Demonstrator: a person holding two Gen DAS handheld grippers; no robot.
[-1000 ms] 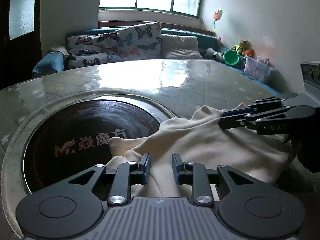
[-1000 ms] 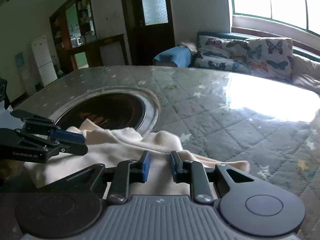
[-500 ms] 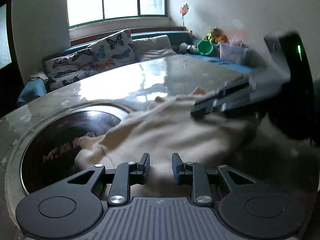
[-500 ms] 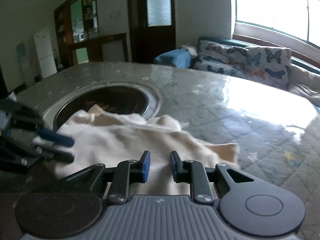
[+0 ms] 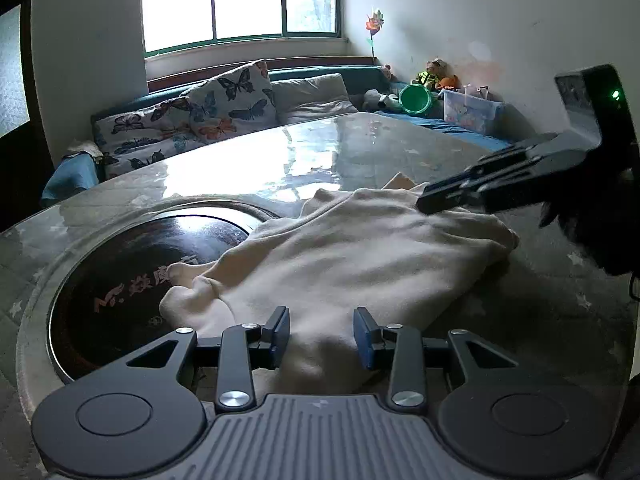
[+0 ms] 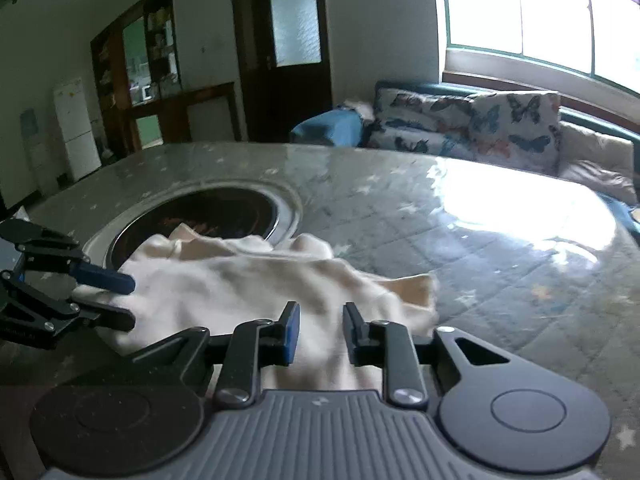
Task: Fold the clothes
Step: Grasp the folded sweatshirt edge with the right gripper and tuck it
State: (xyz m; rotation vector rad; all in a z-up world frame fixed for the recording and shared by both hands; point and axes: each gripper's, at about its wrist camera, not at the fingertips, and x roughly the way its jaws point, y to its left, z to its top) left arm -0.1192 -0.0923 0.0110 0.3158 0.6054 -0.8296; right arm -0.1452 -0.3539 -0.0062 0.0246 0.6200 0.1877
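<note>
We work at a round, glossy star-patterned table (image 5: 360, 148) with a dark round hotplate (image 5: 132, 268) sunk in its middle, in a room with a bright window (image 5: 240, 0), a sofa with butterfly cushions (image 5: 232, 100) and a dark door (image 6: 280, 40). The cream garment (image 5: 352, 256) lies rumpled on the table, its edge spilling over the hotplate's rim. Our left gripper (image 5: 322, 334) sits with jaws apart over the cloth's near edge, and our right gripper (image 6: 318, 332) likewise has its jaws parted above the fabric, clamping nothing.

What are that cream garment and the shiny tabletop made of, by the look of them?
The garment looks like soft, matte knit fabric, perhaps cotton or fleece: it slumps in rounded folds with no sheen. The tabletop seems to be glass or clear plastic over a quilted star-print cloth: it mirrors the window sharply.
</note>
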